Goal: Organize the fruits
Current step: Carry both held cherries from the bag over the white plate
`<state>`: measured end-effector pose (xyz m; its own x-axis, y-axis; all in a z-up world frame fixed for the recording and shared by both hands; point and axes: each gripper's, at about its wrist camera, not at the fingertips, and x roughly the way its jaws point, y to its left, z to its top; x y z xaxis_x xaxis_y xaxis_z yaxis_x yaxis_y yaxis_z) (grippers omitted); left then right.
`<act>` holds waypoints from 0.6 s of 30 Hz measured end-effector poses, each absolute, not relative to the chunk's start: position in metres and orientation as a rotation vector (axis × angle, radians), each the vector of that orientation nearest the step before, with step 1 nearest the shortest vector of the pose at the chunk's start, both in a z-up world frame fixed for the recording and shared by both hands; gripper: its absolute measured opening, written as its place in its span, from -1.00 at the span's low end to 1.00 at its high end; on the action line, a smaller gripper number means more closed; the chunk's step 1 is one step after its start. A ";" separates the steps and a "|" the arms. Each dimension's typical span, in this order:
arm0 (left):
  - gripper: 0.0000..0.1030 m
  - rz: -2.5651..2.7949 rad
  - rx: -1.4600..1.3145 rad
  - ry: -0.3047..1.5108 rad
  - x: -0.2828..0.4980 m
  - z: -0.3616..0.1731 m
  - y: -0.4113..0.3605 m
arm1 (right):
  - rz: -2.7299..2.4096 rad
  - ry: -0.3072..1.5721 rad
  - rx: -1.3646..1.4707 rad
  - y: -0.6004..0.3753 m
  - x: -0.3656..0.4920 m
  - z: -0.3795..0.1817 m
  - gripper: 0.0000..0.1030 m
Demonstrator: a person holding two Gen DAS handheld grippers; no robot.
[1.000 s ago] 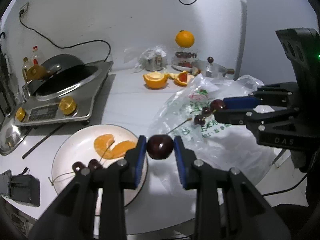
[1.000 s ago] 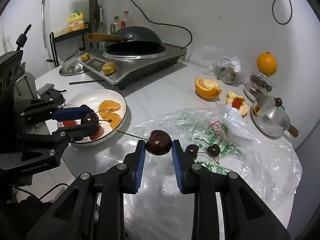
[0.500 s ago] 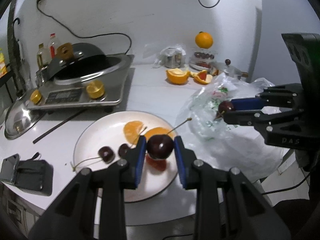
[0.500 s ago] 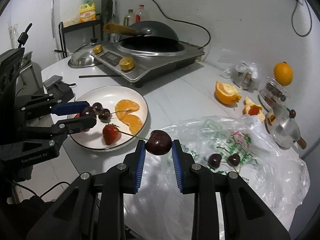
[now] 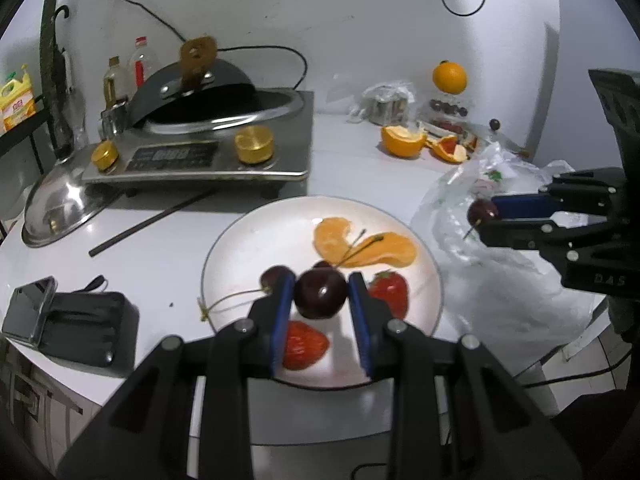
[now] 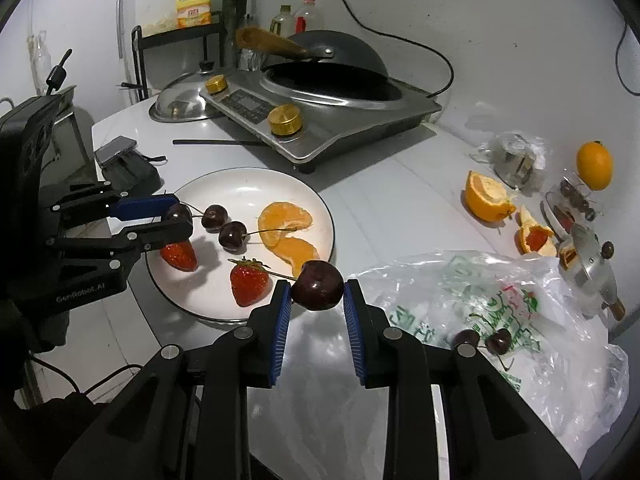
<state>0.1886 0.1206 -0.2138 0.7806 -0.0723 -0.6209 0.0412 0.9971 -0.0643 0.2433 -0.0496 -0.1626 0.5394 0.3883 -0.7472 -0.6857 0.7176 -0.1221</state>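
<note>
My left gripper point(image 5: 320, 300) is shut on a dark cherry point(image 5: 320, 294) and hangs low over the white plate point(image 5: 240, 256). On that plate lie two orange segments point(image 5: 362, 242), two strawberries point(image 5: 389, 292) and two stemmed cherries point(image 6: 224, 226). From the right wrist view the left gripper point(image 6: 176, 218) hovers over the plate's left side. My right gripper point(image 6: 317, 294) is shut on a second dark cherry point(image 6: 317, 285), above the gap between the plate's rim point(image 6: 276, 176) and a plastic bag point(image 6: 500, 308). Two more cherries point(image 6: 482, 340) lie on the bag.
An induction cooker point(image 6: 320, 108) with a wok stands behind the plate, a steel lid point(image 6: 180, 100) and a chopstick point(image 6: 216, 142) beside it. A black pouch with a phone point(image 5: 76, 320) lies left. Orange peels point(image 6: 490, 196), a whole orange point(image 6: 595, 165) and a small pot point(image 6: 588, 264) sit at the right.
Both grippers moved leftward with their cherries. The left one went from the plate's right rim to over its middle; the right one left the bag for the plate's edge.
</note>
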 end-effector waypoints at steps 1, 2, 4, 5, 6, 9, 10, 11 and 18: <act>-0.43 -0.056 -0.050 0.675 0.190 -0.216 0.124 | 0.664 0.765 -0.433 -0.048 0.244 -0.164 -0.44; -0.43 -0.050 -0.051 0.679 0.191 -0.217 0.126 | 0.666 0.768 -0.434 -0.046 0.244 -0.165 -0.44; -0.43 -0.037 -0.052 0.687 0.193 -0.221 0.131 | 0.671 0.774 -0.439 -0.041 0.246 -0.167 -0.44; -0.43 -0.034 -0.056 0.691 0.194 -0.223 0.134 | 0.672 0.777 -0.441 -0.039 0.247 -0.168 -0.44; -0.43 -0.031 -0.058 0.694 0.195 -0.224 0.136 | 0.673 0.779 -0.443 -0.038 0.247 -0.169 -0.44; -0.43 -0.021 -0.059 0.702 0.197 -0.228 0.141 | 0.676 0.786 -0.448 -0.033 0.250 -0.171 -0.44; -0.43 -0.016 -0.059 0.706 0.199 -0.230 0.142 | 0.678 0.787 -0.451 -0.030 0.251 -0.172 -0.44; -0.43 -0.013 -0.057 0.710 0.200 -0.231 0.143 | 0.679 0.788 -0.453 -0.029 0.252 -0.172 -0.44; -0.40 -0.007 -0.088 0.728 0.206 -0.237 0.153 | 0.695 0.786 -0.464 -0.015 0.257 -0.173 -0.44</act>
<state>0.2057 0.1532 -0.2374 0.7464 -0.0367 -0.6645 -0.0247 0.9963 -0.0828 0.2570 -0.0155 -0.1727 0.5071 0.3892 -0.7690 -0.7159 0.6871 -0.1243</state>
